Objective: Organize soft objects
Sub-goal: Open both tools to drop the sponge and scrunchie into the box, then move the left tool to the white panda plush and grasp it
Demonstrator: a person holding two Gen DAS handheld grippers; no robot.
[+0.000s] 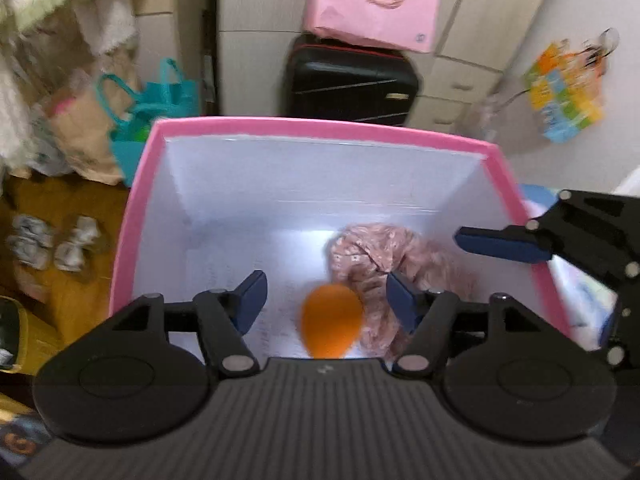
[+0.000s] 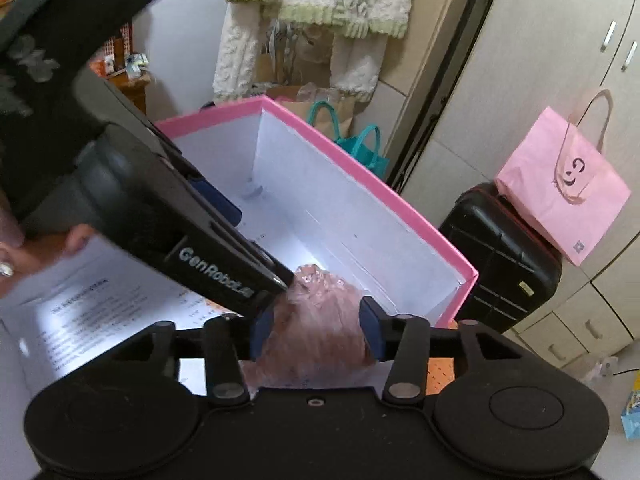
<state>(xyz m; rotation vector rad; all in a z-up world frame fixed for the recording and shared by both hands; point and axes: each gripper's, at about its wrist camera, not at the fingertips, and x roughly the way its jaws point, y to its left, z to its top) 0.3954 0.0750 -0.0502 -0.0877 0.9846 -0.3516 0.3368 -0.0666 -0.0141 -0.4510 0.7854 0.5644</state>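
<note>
Pink-rimmed box (image 1: 136,216) sits under both grippers: left gripper (image 1: 326,300) gapes above the orange sponge (image 1: 332,326), touching nothing; right gripper (image 2: 316,330) stands apart around the pink cloth (image 2: 320,320).

Orange sponge (image 1: 332,326), pink cloth (image 1: 384,264) inside box (image 1: 320,130)

Soft, even indoor light fills both wrist views, with a bright glare patch burning out the white floor of the pink-rimmed box (image 1: 328,130). Motion blur smears the orange object (image 1: 332,326) and the pink cloth (image 2: 316,332). Fisheye distortion bends the cabinet (image 2: 520,92) lines and darkens the far corners; the background stays slightly soft.
</note>
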